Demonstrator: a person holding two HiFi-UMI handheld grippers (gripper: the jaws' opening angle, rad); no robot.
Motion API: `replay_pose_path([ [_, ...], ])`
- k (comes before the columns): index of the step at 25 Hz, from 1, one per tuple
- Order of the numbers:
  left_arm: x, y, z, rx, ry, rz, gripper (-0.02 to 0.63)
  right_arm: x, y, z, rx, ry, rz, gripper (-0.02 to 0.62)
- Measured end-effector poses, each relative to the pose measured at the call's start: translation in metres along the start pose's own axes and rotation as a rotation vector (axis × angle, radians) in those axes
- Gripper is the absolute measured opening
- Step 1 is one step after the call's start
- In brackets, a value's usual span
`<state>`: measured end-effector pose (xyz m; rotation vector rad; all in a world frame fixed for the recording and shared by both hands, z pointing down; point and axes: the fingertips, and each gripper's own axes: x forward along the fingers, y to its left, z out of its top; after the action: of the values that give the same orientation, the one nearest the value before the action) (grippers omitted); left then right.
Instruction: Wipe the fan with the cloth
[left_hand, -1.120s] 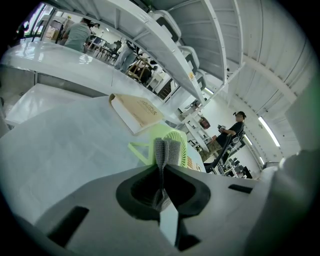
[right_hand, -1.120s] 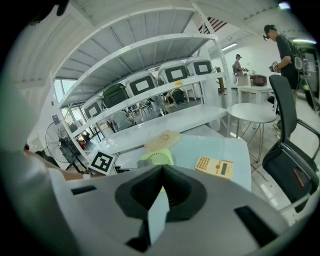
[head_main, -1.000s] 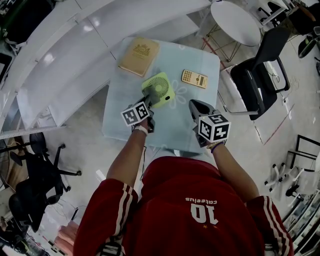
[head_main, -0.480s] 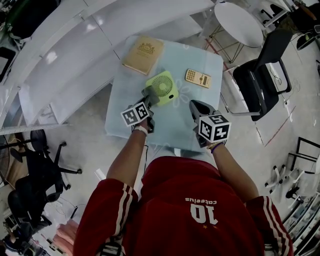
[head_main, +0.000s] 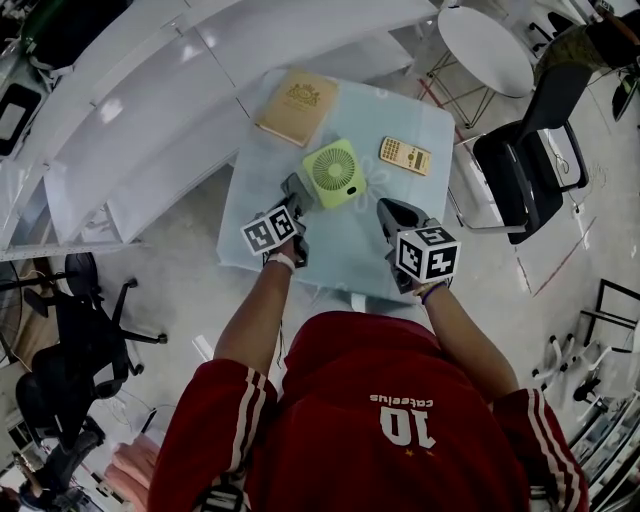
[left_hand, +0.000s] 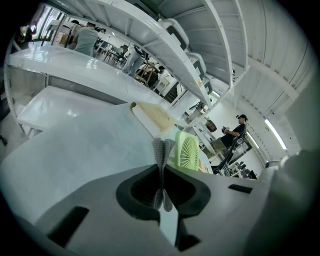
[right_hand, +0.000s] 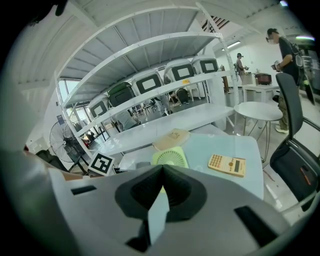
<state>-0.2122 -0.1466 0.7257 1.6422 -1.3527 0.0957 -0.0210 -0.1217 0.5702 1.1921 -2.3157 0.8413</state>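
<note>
Fan turned slightly, lime-green, face up; left gripper pinching cloth, right gripper closed

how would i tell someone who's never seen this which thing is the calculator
Look at the small pale blue table. Near its far right corner lies the calculator, right of the green fan. It is the only flat yellowish slab with keys.

Pinches a thin fold of grey cloth in the left gripper, jaws pressed together on it (fold standing upright past the tips). Hovers over the pale table. Looks at a green fan just beyond and right of the cloth, grille visible, contact with it unclear. Sees a tan book lying flat toward the table's far edge, white shelves above.
</note>
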Motion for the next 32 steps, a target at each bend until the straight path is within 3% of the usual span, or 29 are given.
replay_pose_path([
  [14, -0.015, 0.004, -0.006, 0.007, 0.000, 0.008, 0.028, -0.002, 0.003, 0.000, 0.003, -0.012, -0.003, 0.005],
  [23, -0.024, 0.003, -0.025, 0.046, 0.047, 0.004, 0.028, -0.003, 0.006, -0.008, 0.046, -0.022, 0.001, 0.005],
  [32, -0.020, -0.034, -0.043, 0.043, 0.064, -0.053, 0.028, -0.014, -0.007, -0.004, 0.047, -0.036, -0.016, 0.005],
])
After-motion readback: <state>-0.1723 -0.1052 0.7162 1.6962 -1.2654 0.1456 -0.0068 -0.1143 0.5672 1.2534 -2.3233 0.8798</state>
